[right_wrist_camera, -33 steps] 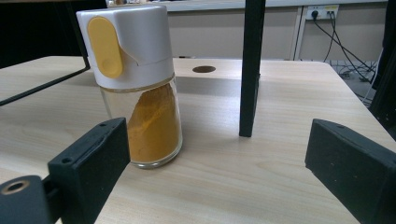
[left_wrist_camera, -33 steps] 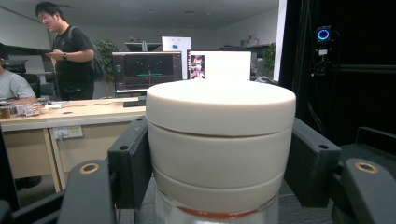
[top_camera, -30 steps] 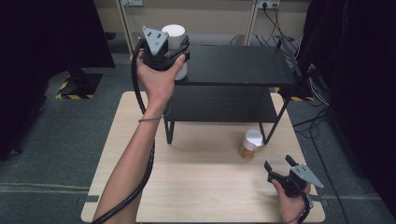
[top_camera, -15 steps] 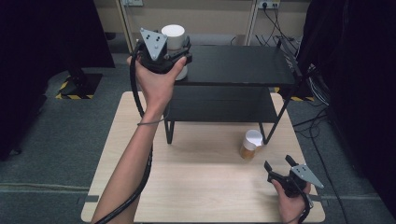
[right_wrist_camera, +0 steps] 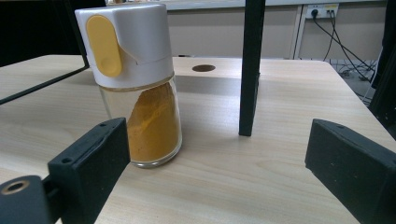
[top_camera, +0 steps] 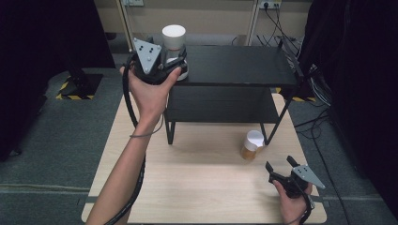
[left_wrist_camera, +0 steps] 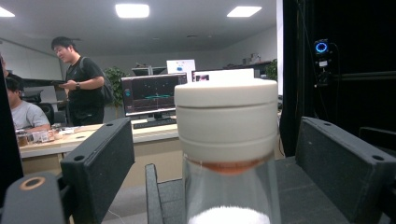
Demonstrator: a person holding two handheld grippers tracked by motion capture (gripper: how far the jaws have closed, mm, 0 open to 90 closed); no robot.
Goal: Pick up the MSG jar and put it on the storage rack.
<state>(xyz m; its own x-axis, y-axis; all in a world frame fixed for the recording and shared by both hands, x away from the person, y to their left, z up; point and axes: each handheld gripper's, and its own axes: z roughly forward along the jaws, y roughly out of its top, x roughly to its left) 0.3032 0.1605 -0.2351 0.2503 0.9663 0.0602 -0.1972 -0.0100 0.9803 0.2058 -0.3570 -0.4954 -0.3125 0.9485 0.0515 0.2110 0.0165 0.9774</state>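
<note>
While our left gripper (left_wrist_camera: 224, 186) stands open around the white-capped jar (left_wrist_camera: 226, 140) at the shelf's (top_camera: 234, 65) ten o'clock corner, we judge its glass light, slippery, breakable; grasp below the cap. Right gripper (right_wrist_camera: 219, 186) open.

Yellow-powder jar (top_camera: 251, 145) stands on the wooden table (top_camera: 197, 187) — seemingly just beside the black shelf (top_camera: 234, 65).

— Where does the high view sit?
— Above the table (top_camera: 202, 187), facing forward and down.
— And the gripper views?
— Each looks level, very close: one at the white-capped jar (left_wrist_camera: 226, 140), one at the spice jar (right_wrist_camera: 135, 84). The high view shares both jars.
</note>
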